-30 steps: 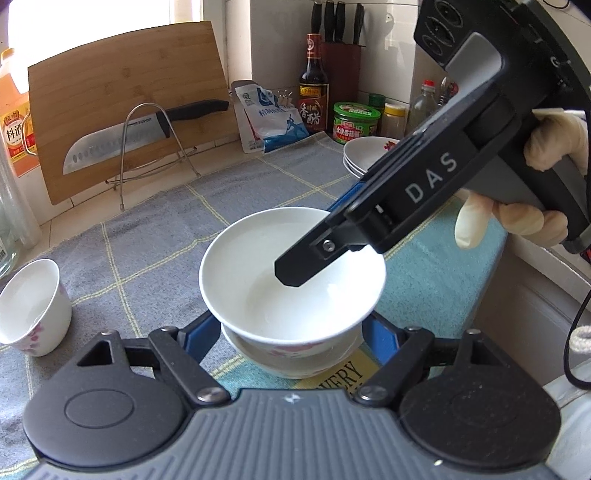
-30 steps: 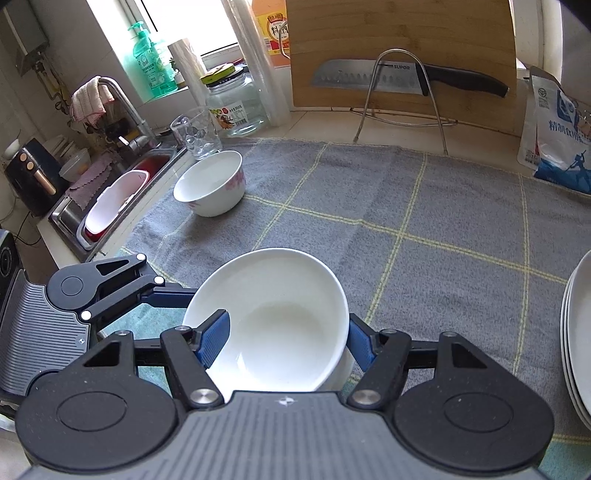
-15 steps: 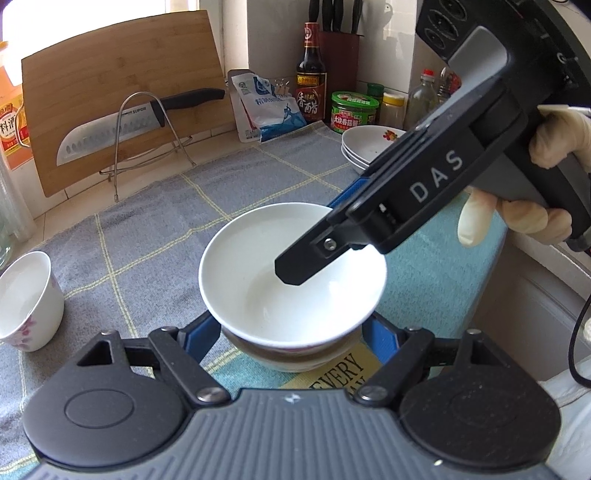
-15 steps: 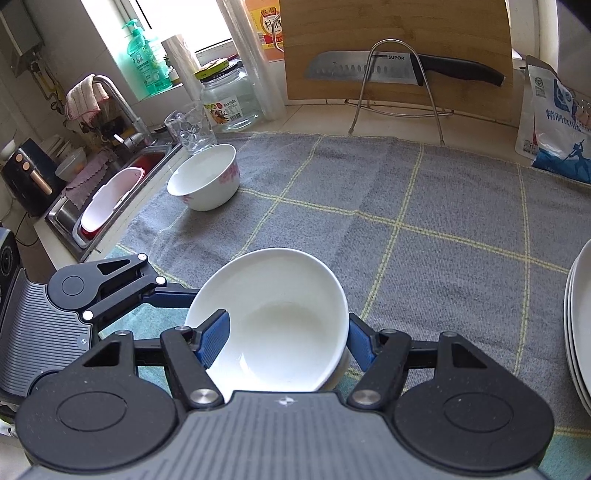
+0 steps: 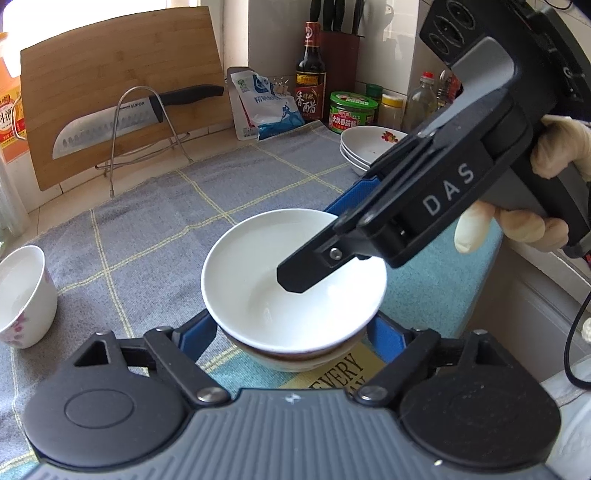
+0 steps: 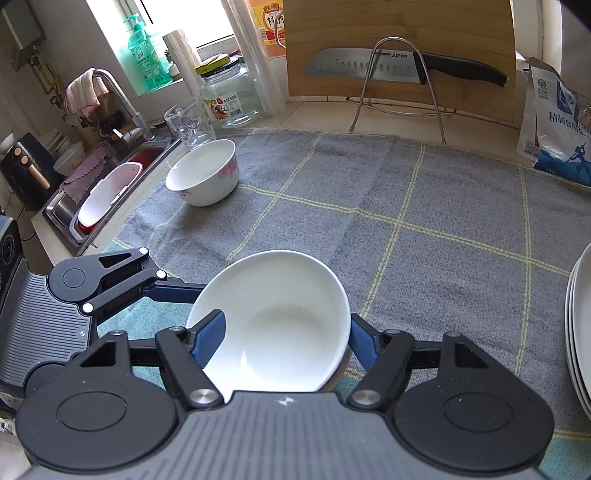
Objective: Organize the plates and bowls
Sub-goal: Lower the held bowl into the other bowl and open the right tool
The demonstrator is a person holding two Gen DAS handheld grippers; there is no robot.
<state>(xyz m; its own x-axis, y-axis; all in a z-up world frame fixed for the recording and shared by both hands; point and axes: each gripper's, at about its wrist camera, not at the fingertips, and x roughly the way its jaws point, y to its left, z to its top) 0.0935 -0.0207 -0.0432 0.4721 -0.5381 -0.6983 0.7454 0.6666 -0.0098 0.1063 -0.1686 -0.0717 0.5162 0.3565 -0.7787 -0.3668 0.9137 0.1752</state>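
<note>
A grey checked cloth (image 6: pixel 424 221) covers the counter. Near its front edge, a white bowl (image 5: pixel 291 280) sits nested on another bowl (image 5: pixel 295 360). The right gripper (image 6: pixel 284 332) pinches its rim. The left gripper (image 5: pixel 291 332) straddles the stack, jaws spread. A flowered bowl (image 6: pixel 203 173) stands far left.

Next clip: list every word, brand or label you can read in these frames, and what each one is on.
"DAS": side of the right gripper.
"SUPOR": blade of the knife.
"EVERY": teal mat under the stacked bowls.
"香醋": dark vinegar bottle.
Green-lidded jar, blue-and-white bag, orange bottle and glass jar carry Chinese print too small or blurred to read.
</note>
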